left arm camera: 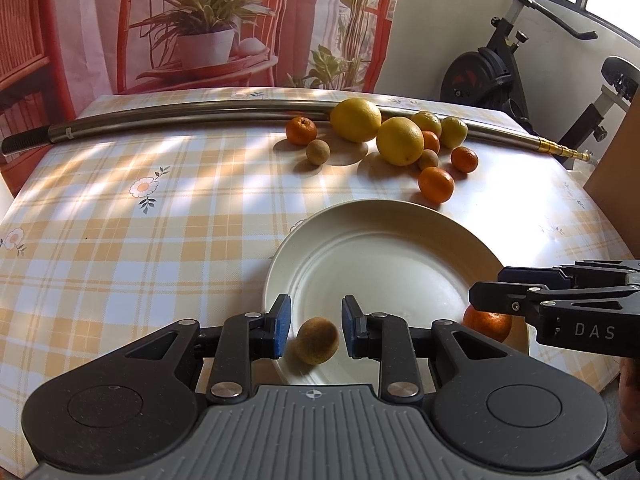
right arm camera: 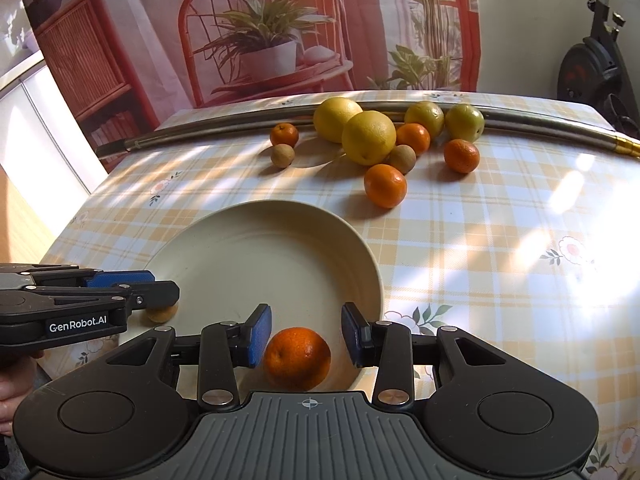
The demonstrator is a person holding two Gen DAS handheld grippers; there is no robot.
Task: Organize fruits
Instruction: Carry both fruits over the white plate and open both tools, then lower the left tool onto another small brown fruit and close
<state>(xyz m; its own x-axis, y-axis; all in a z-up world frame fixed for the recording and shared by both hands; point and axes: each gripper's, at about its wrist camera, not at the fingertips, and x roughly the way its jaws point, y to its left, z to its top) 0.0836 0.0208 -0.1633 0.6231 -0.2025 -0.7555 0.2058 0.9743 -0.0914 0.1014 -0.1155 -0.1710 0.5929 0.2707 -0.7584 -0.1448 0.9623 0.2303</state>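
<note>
Step in hand: placing fruit on the plate (left arm camera: 400, 216); two pieces lie on it, the rest wait on the tabletop (left arm camera: 160, 240).
Left gripper (left arm camera: 313, 330): released, jaws apart either side of a small brown fruit (left arm camera: 317, 340) at the plate's near edge, not touching it.
Right gripper (right arm camera: 306, 334): released too, straddling a mandarin (right arm camera: 297, 357) on the plate's near rim.
Next move: likely lift clear and reach for the far pile (right arm camera: 384, 140) (mandarins, lemons, small brown fruits).
In the way: the grippers sit close together; a metal pole (left arm camera: 180, 114) lies behind the pile, which may roll.
</note>
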